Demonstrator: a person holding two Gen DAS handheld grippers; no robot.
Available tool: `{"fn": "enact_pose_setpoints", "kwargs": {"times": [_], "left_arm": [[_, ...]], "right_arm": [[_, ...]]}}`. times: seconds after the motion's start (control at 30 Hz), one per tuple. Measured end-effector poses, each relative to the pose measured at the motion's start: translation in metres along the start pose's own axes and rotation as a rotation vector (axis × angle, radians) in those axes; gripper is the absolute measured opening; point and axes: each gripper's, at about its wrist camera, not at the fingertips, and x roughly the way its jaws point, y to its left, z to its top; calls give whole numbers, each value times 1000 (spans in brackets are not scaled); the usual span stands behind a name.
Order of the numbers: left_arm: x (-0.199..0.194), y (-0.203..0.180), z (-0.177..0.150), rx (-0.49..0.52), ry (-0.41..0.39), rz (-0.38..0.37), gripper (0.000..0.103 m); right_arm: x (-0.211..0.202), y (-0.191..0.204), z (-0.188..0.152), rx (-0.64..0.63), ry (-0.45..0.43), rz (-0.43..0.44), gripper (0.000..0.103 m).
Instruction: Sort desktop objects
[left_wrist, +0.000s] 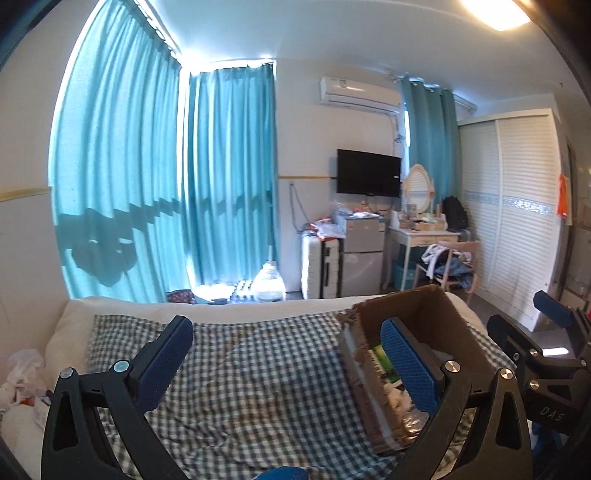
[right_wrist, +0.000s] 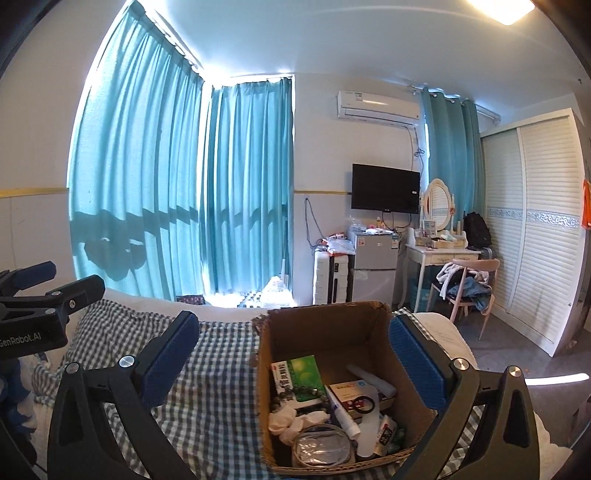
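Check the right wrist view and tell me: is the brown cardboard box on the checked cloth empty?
No: the brown cardboard box holds a green packet, a white tube, crumpled white tissue and other small items.

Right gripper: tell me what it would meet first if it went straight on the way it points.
Probably the cardboard box. The right gripper is open and empty, angled slightly down, with the box's open top directly between its fingers. Depth is hard to judge through the fisheye; it might pass just over the far wall.
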Motion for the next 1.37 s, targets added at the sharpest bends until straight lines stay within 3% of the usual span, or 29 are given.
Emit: {"fn": "enact_pose_setpoints", "kwargs": {"times": [0.37, 0.5, 0.6, 0.87, 1.1, 1.37], "left_arm": [[10, 63, -27, -52, 38, 156, 103], [26, 79, -38, -70, 74, 162, 103], [50, 86, -49, -82, 143, 157, 103], [89, 86, -83, -83, 263, 161, 103], [96, 89, -84, -108, 273, 146, 103], [90, 78, -82, -61, 270, 166, 103]], "right_arm": [[26, 62, -7, -23, 47, 84, 103], [45, 82, -20, -62, 80, 118, 103], [63, 93, -33, -82, 114, 122, 103], [92, 96, -57, -85, 175, 128, 103], [100, 80, -64, -72, 205, 116, 103], [93, 67, -63, -65, 203, 111, 103]]}}
